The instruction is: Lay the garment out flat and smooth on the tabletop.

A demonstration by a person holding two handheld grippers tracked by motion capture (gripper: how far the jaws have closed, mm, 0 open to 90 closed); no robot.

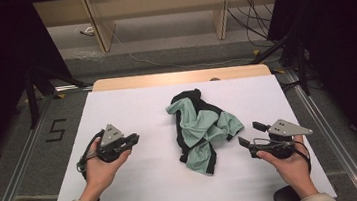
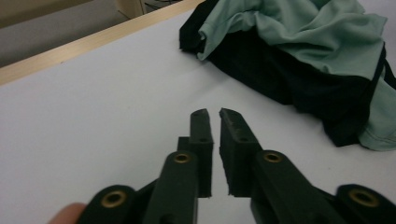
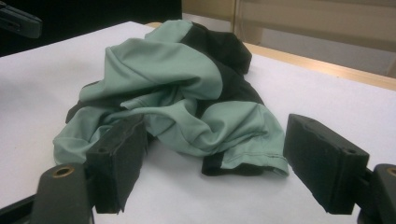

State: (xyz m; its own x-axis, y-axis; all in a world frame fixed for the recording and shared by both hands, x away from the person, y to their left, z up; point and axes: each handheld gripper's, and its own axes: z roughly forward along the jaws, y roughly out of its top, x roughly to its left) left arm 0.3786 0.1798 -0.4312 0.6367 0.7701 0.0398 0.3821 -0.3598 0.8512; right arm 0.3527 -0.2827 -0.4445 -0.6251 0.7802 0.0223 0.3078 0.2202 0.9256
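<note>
One crumpled garment (image 1: 201, 131) lies between two tongs: left tongs (image 1: 133, 139) pressed together, right tongs (image 1: 248, 134) spread.

Soft matt cloth garment (image 1: 201, 131) (green, black) on smooth white table (image 1: 140, 185).

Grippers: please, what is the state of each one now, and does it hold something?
Left gripper: shut, holding nothing, apart from the green and black garment.
Right gripper: open, empty, facing the garment.

A white-topped table (image 1: 125, 186) with a pale wooden strip along its far edge carries one crumpled green-and-black garment (image 1: 200, 128), lying slightly right of centre, nearer the far edge than the near one.
</note>
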